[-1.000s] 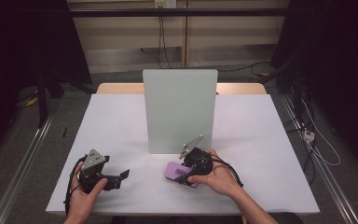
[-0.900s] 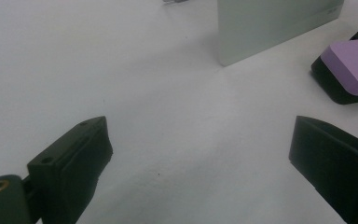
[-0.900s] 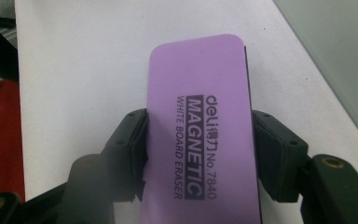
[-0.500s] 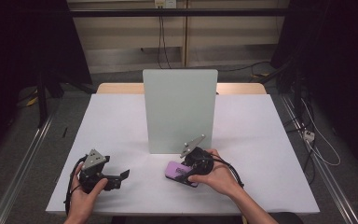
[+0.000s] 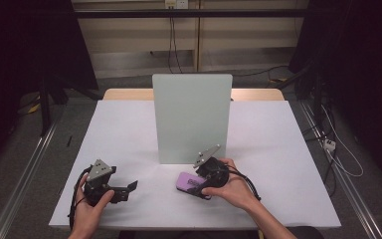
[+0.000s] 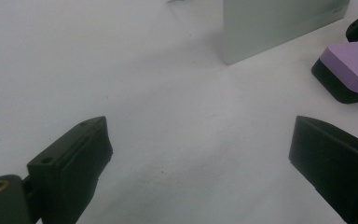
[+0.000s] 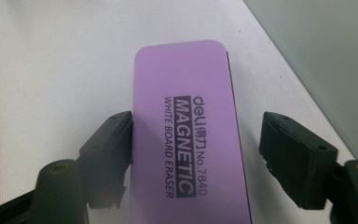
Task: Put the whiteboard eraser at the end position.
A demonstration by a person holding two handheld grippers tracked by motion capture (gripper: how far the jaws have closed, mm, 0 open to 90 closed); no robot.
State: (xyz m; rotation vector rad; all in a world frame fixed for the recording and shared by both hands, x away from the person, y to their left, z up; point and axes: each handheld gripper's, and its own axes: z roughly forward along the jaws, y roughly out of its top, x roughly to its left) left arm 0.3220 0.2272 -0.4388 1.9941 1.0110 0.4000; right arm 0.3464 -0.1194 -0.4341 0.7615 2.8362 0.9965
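A purple whiteboard eraser (image 5: 185, 180) with a black underside lies flat on the white table (image 5: 278, 149), just in front of the upright board. My right gripper (image 5: 192, 186) is open and straddles it. In the right gripper view the eraser (image 7: 186, 79), printed "MAGNETIC WHITE BOARD ERASER", lies between the jaws of the right gripper (image 7: 196, 135); the left jaw touches its edge and the right jaw stands a little apart. My left gripper (image 5: 128, 190) rests at the front left of the table, open, with bare table between the jaws of the left gripper (image 6: 198, 140). The eraser (image 6: 354, 70) shows at that view's upper right.
A pale green upright board (image 5: 191, 117) stands at the table's middle, right behind the eraser. The table's front edge is close under both hands. Metal rails run along the floor on both sides of the table, and cables lie on the floor at the right.
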